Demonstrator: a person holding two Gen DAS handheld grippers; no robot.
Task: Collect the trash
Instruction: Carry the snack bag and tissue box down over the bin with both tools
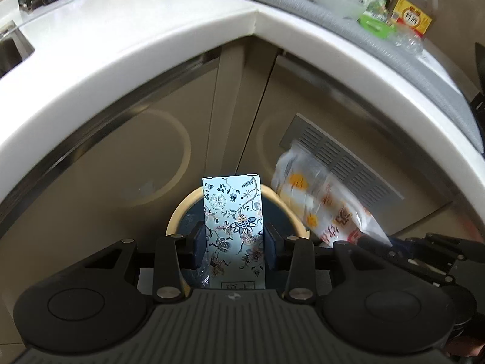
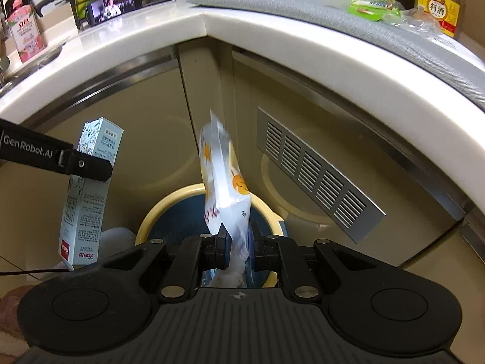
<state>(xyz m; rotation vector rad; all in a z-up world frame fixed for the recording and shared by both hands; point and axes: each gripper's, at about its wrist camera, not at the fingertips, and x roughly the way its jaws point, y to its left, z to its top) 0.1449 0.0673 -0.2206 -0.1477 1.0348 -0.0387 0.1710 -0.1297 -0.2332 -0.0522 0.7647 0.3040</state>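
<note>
My left gripper [image 1: 235, 245] is shut on a pale blue floral carton [image 1: 234, 227] and holds it upright over a round trash bin [image 1: 178, 209] with a cream rim and dark blue liner. The carton also shows in the right wrist view [image 2: 88, 194], at the left, with the left gripper's finger across it. My right gripper [image 2: 239, 248] is shut on a clear plastic snack wrapper [image 2: 224, 182] with orange print, held above the same bin [image 2: 169, 206]. The wrapper shows in the left wrist view [image 1: 321, 203], to the right of the carton.
A white counter [image 1: 151, 48] curves around above beige cabinet doors with a metal vent grille [image 2: 318, 182]. On the counter are a grey mat [image 2: 333, 21], green packaging [image 2: 372, 6], a yellow-labelled bottle [image 2: 439, 9], a phone [image 2: 112, 4] and a pink soap bottle [image 2: 24, 27].
</note>
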